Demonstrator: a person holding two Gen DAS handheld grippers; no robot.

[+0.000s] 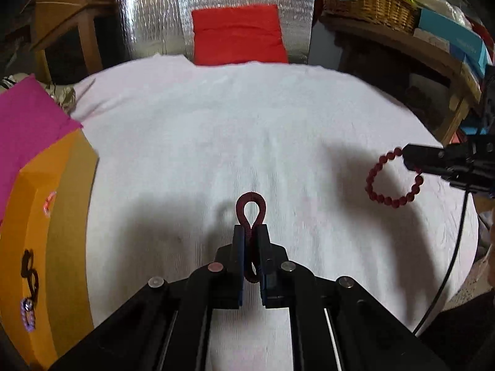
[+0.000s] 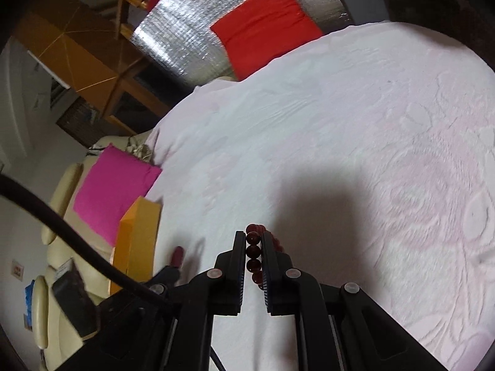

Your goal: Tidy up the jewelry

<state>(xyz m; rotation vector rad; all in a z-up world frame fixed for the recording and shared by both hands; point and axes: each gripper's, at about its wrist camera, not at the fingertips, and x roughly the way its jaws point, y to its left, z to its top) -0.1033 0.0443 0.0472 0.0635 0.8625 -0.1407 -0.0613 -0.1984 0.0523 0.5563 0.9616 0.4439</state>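
Observation:
My left gripper (image 1: 250, 230) is shut on a dark red coiled hair-tie bracelet (image 1: 250, 208), whose loop sticks out past the fingertips above the white cloth. My right gripper (image 2: 253, 235) is shut on a dark red beaded bracelet (image 2: 253, 252); in the left wrist view this bracelet (image 1: 391, 182) hangs as a ring from the right gripper (image 1: 410, 159) at the right. An orange box (image 1: 46, 216) stands at the left edge, holding a black piece (image 1: 29, 270) and a purple beaded piece (image 1: 27, 313). The box also shows in the right wrist view (image 2: 137, 241).
A white textured cloth (image 1: 216, 130) covers the table. A pink cloth (image 1: 27, 123) lies behind the orange box. A red cushion (image 1: 238, 35) sits against silver foil at the far edge. A wicker basket (image 1: 368, 3) stands on a shelf at the right.

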